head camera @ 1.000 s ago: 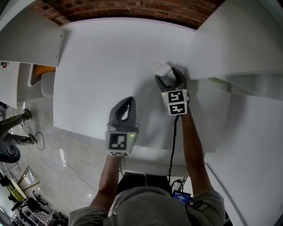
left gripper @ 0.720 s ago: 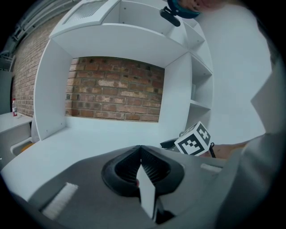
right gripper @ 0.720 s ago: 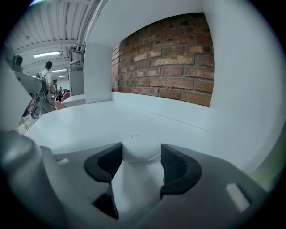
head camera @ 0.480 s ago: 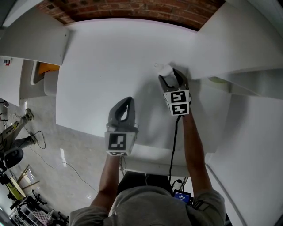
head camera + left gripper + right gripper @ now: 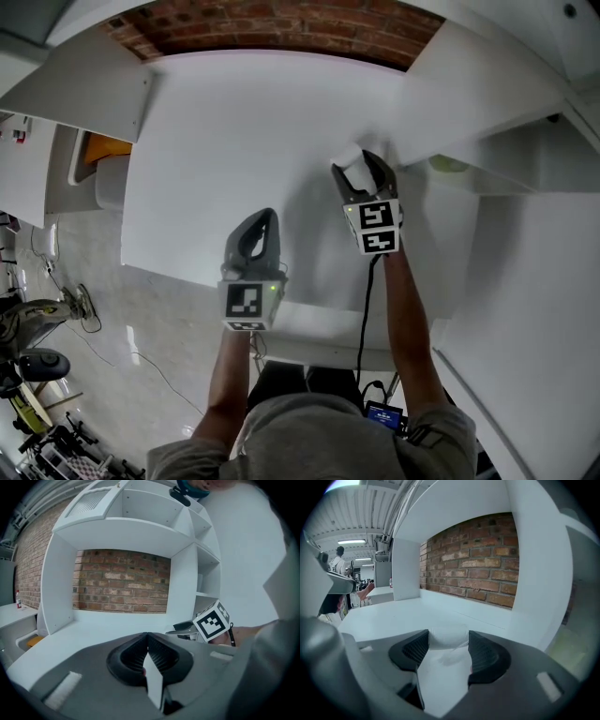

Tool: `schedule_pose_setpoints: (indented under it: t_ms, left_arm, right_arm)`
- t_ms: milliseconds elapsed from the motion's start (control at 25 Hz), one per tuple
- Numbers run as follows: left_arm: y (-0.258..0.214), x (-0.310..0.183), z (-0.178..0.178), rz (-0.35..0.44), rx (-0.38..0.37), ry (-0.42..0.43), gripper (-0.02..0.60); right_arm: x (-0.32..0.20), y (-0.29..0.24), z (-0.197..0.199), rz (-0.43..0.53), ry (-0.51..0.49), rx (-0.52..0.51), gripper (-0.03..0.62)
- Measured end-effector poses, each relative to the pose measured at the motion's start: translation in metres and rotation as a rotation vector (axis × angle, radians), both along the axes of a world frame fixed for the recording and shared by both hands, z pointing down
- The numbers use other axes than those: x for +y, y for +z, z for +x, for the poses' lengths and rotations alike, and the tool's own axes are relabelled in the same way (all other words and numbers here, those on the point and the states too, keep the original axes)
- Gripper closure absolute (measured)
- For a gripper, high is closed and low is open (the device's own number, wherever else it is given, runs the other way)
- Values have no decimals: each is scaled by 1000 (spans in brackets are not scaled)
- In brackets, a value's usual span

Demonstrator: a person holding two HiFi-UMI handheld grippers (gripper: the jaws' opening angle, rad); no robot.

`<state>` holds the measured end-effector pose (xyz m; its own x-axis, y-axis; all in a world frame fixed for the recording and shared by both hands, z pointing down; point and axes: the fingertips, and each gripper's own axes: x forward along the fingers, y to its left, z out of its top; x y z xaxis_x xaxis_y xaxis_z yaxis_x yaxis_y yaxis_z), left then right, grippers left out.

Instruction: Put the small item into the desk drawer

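The small item (image 5: 351, 161) is a white soft-looking lump. It sits between the fingers of my right gripper (image 5: 360, 171), a little above the white desk (image 5: 225, 141), close to the shelf unit's side wall. The jaws have just been closing and now press on it from both sides, as the right gripper view shows with the item (image 5: 444, 639) filling the gap of the right gripper (image 5: 446, 649). My left gripper (image 5: 264, 219) hovers over the desk's front half, shut with nothing in it; the tips of the left gripper (image 5: 147, 643) meet.
A white shelf unit (image 5: 487, 112) rises right of the desk, with a greenish thing (image 5: 448, 165) in one compartment. A brick wall (image 5: 281, 23) backs the desk. A white panel (image 5: 319, 330) juts below the front edge. Floor clutter (image 5: 37, 375) lies at the left.
The right gripper's jaws narrowed around the white item, which lay on the desk just past them, and it has risen with it. The left gripper rose slightly.
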<state>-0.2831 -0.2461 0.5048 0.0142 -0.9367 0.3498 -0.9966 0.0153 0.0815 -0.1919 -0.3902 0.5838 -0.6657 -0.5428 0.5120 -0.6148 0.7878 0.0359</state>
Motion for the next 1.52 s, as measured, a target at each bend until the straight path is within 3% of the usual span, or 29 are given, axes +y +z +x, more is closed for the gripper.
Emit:
schedule_pose_setpoints:
  t_ms: [1040,1520]
  left_arm:
    - [-90,93,30,109,-21,76,569]
    - [-108,134,57,144,-19,139,569]
  right_arm:
    - [133,-146,50,155,85,-81,326]
    - [204,-183,87,202,147,-116,326]
